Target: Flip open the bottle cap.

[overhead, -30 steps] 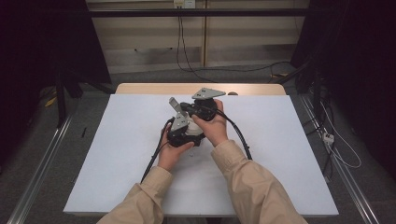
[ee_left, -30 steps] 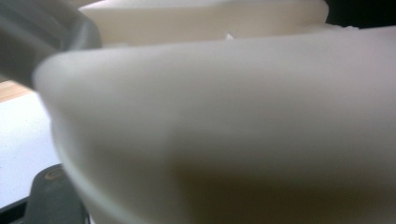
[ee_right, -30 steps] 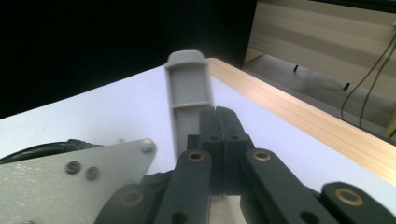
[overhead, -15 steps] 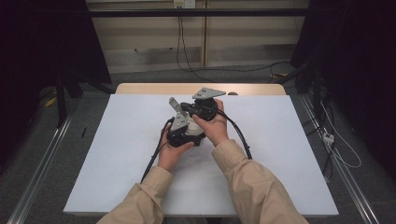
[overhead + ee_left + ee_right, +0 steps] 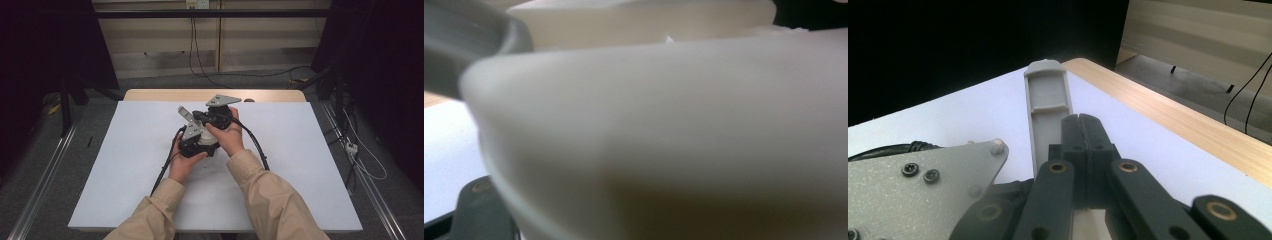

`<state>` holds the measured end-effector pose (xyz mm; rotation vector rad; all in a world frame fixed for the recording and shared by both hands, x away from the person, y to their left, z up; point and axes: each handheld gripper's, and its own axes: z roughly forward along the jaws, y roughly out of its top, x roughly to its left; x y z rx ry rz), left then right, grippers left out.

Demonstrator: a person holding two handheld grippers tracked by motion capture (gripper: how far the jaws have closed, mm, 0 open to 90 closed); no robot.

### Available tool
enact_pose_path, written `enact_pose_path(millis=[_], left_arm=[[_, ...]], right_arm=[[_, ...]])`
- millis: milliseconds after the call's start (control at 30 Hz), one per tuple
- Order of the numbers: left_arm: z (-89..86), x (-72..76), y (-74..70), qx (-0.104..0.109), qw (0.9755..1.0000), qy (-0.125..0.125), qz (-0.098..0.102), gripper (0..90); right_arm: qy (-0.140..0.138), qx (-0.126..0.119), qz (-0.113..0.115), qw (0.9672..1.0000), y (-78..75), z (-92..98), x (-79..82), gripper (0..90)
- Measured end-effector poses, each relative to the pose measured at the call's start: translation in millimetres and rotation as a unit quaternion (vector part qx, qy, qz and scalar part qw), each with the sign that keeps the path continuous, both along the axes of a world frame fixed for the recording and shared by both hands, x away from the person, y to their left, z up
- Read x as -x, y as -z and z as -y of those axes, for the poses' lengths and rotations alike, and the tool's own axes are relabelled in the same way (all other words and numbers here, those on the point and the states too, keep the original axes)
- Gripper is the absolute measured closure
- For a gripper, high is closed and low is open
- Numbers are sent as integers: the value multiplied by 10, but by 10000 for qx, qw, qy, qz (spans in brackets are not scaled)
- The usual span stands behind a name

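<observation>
At mid-table, slightly toward the far edge, you hold the left gripper (image 5: pixel 196 139) and the right gripper (image 5: pixel 200 117) bunched together, bodies touching, above the white table (image 5: pixel 300 165). Your left hand (image 5: pixel 184 162) cups its tool from below and nearer you. Your right hand (image 5: pixel 230 137) wraps its tool from the right side.

**Fingers.** In the right gripper view, the two black jaws of the right gripper (image 5: pixel 1083 122) are pressed flat together with nothing between them. The state of the left gripper's jaws cannot be told.

**Thing in hand.** A grey strip (image 5: pixel 1047 105) runs alongside the closed right jaws. It lies just to their left in that view and reaches past their tips. In the high view the same grey strip (image 5: pixel 185 113) juts out of the cluster toward the far left corner.

**Governing relation.** The strip's long axis lies nearly parallel to the right jaws, beside them rather than between them. Any pinch would therefore probably need you to open the jaws and shift sideways toward the strip, not push forward. The right gripper is judged the nearer of the two to the strip's free end.

**Hidden or unclear.**
- A blurred, cream-coloured surface (image 5: pixel 664 140) sits very close to the lens in the left gripper view, and what it is cannot be made out.
- Where the strip is rooted, and whether it belongs to the left gripper, is masked by the grey plate (image 5: pixel 923 185) and by your hands.
- A cable (image 5: pixel 255 145) trails back along your right sleeve.
</observation>
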<state>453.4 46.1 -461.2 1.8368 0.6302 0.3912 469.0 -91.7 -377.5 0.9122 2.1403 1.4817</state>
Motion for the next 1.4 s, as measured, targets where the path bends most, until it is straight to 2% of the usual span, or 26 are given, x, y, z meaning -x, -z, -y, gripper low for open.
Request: enact_pose_path(millis=[100,133,167,267,467,500,600,867,967,1167,1233,1400], left_arm=[[-3,7,1,83,9999,-62,-56,183],[-20,-7,-5,3,10000,33,0,181],[-16,0,-4,51,10000,23,-68,181],[-27,6,-18,15,10000,73,-52,176],[-53,20,-48,10,9998,98,-179,123],[-58,25,-56,48,9997,141,-197,116],[-92,41,-88,-69,9995,192,-252,107],[-188,100,-156,13,9991,232,-367,77],[-226,129,-185,37,9985,273,-473,62],[-312,194,-193,128,9982,169,-562,56],[-341,216,-200,97,9984,124,-542,53],[-425,266,-246,77,9979,105,-638,45]], right_arm=[[14,51,22,10000,-5,13,16,900],[36,70,28,10000,-8,22,23,900],[55,48,39,10000,-10,35,28,900],[101,-35,12,9999,-16,84,41,900],[111,-49,-8,9999,-21,133,88,857],[121,-46,-6,9999,-26,141,99,842],[163,-57,-11,9999,-40,169,126,784],[264,-70,-41,9996,-62,228,215,590],[289,-142,-54,9995,-66,263,241,534],[345,-142,-32,9993,-97,335,311,433],[334,-171,-17,9993,-111,358,341,399],[317,-205,-55,9993,-105,421,442,327]])
